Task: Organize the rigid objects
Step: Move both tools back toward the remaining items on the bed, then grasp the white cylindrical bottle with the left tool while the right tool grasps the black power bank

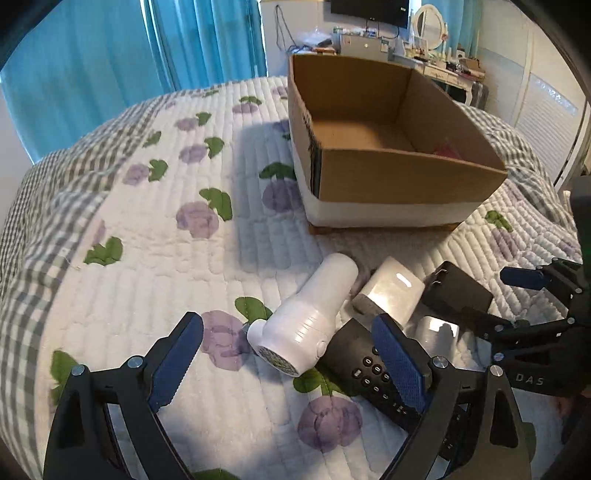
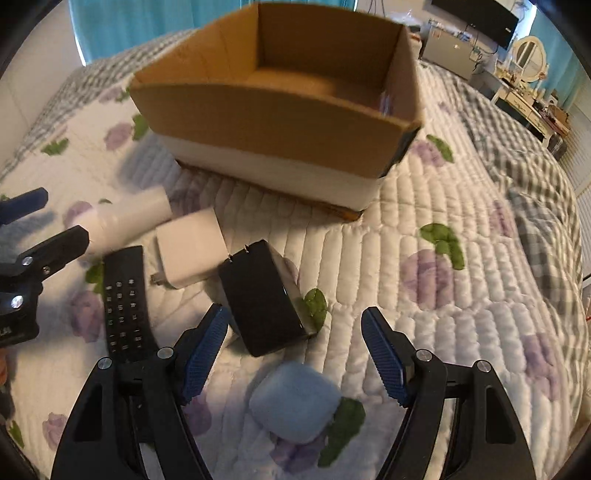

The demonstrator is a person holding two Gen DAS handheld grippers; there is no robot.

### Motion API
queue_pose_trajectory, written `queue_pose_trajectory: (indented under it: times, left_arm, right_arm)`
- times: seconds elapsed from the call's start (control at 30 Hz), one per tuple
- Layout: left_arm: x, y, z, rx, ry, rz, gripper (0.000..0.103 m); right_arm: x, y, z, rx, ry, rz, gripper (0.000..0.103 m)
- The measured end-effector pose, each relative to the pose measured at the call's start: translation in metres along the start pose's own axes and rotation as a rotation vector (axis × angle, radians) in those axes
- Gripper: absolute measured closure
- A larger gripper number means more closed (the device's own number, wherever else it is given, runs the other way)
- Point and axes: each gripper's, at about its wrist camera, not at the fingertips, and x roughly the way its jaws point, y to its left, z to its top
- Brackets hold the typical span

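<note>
Several rigid objects lie on the quilted bed in front of an open cardboard box (image 1: 406,173) (image 2: 280,118). A white cylindrical device (image 1: 306,314) (image 2: 122,221) lies on its side. Beside it lie a black remote (image 1: 369,373) (image 2: 125,302), a white charger (image 1: 391,291) (image 2: 190,247), a black charger (image 1: 458,291) (image 2: 262,299) and a small pale blue case (image 2: 295,402). My left gripper (image 1: 288,365) is open around the white device's near end. My right gripper (image 2: 295,354) is open just above the pale blue case; it also shows at the right of the left wrist view (image 1: 517,295).
The box holds something pinkish in its near right corner (image 1: 448,151). The bed's quilt (image 1: 166,258) has purple flowers and a grey checked border. A dresser with a mirror (image 1: 430,22) and a monitor stand beyond the bed. Blue curtains (image 1: 110,55) hang at the back.
</note>
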Motion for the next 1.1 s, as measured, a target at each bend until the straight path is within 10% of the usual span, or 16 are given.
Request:
queue_pose_trajectory:
  times: [0.5,1.1]
  left_arm:
    - [0.039,-0.011,0.01,0.046,0.121,0.027,0.01]
    - [0.049,-0.018,0.019,0.088,0.148,-0.029,0.046]
  right_arm:
    - [0.032,-0.001,0.003,0.021,0.062,0.039,0.056]
    - [-0.007,-0.016,0.001,0.052,-0.063,0.082,0.065]
